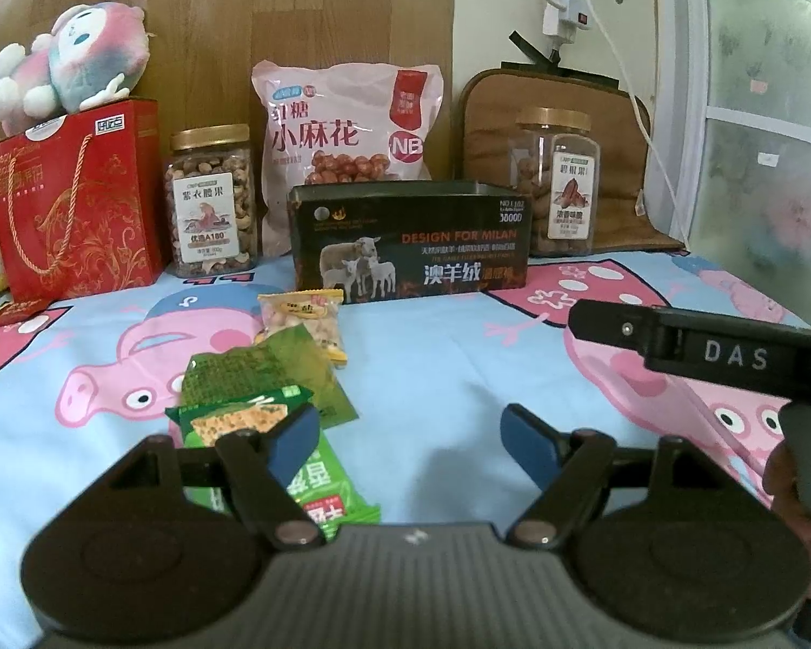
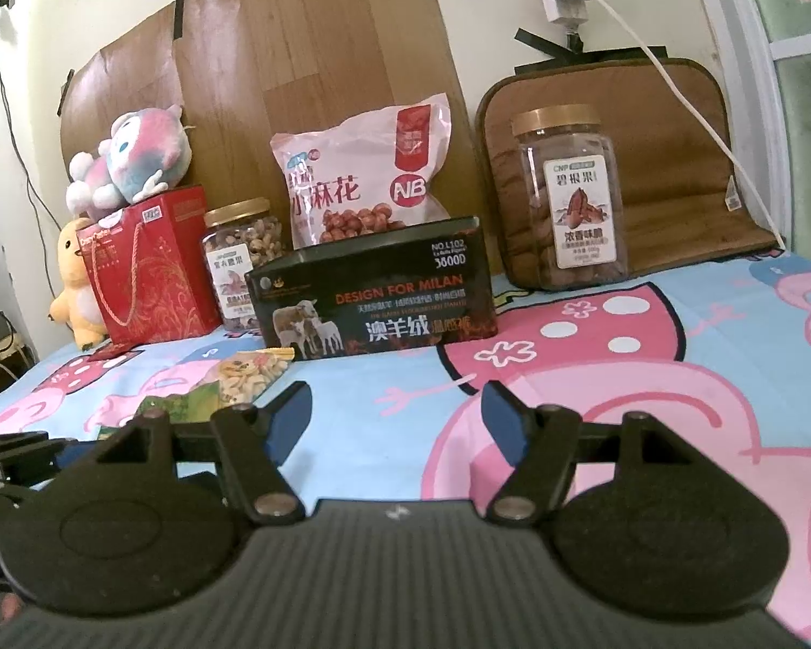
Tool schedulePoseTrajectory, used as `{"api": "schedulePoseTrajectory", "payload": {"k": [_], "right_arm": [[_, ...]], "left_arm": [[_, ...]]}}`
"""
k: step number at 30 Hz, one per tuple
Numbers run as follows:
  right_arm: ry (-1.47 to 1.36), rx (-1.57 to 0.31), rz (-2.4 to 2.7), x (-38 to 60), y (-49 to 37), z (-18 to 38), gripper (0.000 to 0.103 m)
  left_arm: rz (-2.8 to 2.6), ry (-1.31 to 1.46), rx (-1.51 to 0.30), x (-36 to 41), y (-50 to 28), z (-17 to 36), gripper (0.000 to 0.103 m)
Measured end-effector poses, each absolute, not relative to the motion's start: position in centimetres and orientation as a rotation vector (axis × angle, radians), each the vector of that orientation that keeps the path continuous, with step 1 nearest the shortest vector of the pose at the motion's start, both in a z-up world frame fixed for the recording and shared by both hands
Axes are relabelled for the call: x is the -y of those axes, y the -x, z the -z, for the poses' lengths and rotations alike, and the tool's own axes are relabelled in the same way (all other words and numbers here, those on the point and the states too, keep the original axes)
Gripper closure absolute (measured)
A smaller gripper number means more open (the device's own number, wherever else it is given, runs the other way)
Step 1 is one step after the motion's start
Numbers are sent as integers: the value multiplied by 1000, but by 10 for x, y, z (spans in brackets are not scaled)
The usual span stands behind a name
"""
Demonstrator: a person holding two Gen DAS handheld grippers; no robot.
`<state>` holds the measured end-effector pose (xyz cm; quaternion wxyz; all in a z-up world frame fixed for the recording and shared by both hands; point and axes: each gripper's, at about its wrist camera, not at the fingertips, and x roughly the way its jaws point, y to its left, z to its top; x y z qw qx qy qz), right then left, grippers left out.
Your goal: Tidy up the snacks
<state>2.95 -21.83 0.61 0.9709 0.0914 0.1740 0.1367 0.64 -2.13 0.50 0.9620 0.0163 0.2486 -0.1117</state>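
Note:
In the left wrist view my left gripper (image 1: 411, 441) is open over the bedsheet, with nothing between its blue pads. Its left finger (image 1: 296, 437) stands in front of a heap of small snack packets: a green cracker packet (image 1: 238, 421), a darker green one (image 1: 267, 370), a bright green one (image 1: 332, 495) and a yellow nut packet (image 1: 305, 324). Behind them stands an open black tin box (image 1: 411, 240). In the right wrist view my right gripper (image 2: 396, 416) is open and empty, facing the same tin (image 2: 373, 292), with the yellow packet (image 2: 248, 373) to its left.
Along the headboard stand a red gift bag (image 1: 75, 200) with a plush toy (image 1: 70, 59) on it, a cashew jar (image 1: 211, 200), a big pink snack bag (image 1: 351, 146) and a pecan jar (image 1: 559, 184). A black bar marked DAS (image 1: 703, 346) reaches in from the right.

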Motion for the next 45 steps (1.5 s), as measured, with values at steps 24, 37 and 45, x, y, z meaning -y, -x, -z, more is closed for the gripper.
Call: {"api": "schedulePoseTrajectory", "payload": {"k": [24,37,45], "right_arm": [[-166,-365,-280,218,-33,-7,32],[-181,-407,-272,218,-42,-6,33],[-142,-420,-272,212,-42,-6,33]], "left_arm": [[459,-87,-258,23,41,-10,26],[491,-14,-258,11,38,-12,26],[414,42,-279,-22,42,-18,25]]}}
